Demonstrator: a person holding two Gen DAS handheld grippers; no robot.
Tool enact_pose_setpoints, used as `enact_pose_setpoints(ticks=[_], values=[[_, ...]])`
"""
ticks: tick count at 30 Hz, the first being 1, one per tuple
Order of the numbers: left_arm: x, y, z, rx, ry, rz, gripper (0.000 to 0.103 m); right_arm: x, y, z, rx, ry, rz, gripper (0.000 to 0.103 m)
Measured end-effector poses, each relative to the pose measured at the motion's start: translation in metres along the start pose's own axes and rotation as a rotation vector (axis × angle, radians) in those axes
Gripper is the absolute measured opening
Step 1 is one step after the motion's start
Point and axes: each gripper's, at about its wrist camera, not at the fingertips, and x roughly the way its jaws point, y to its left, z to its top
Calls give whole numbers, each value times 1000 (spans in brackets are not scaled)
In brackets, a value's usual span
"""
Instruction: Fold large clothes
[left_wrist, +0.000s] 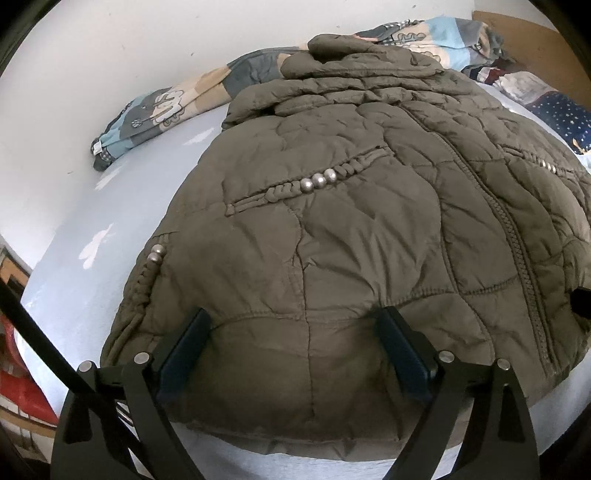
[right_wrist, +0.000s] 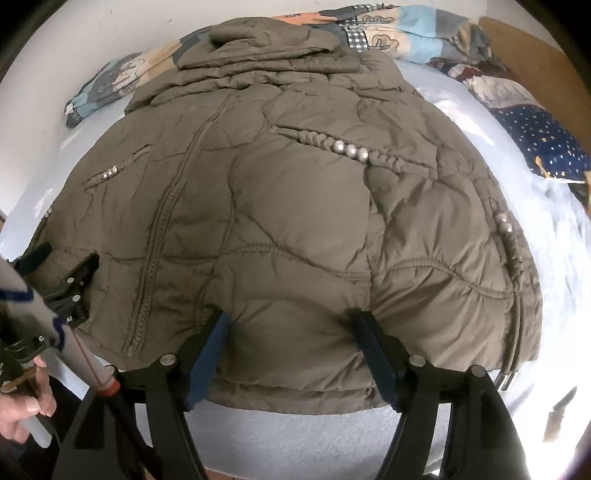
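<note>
An olive-brown quilted jacket lies spread on a pale blue bed sheet, zip side up, with its hood bunched at the far end. Its near hem lies under both grippers. My left gripper stands open over the hem's left part, fingers wide apart with padded fabric between them. My right gripper is open over the right part of the jacket; its fingertips dent the puffy cloth, which bulges between them. The left gripper also shows at the left edge of the right wrist view.
A patterned blanket is bunched along the white wall behind the jacket. A dark blue star-print pillow lies at the far right. A person's hand holds the left tool. The bed's near edge runs just below the hem.
</note>
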Motion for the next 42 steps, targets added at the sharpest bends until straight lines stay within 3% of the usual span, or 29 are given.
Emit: enact_pose_setpoints(ticks=[12, 24, 33, 42], values=[[2, 2, 1, -1, 10, -6, 96, 2, 3, 2, 32, 29, -27, 79], [3, 1, -5, -14, -37, 8, 100, 0, 7, -13, 40, -76, -32, 83], [2, 2, -9, -31, -60, 4, 100, 0, 7, -15, 35, -97, -32, 84], [1, 5, 0, -15, -16, -20, 100, -1, 4, -12, 33, -81, -10, 86]])
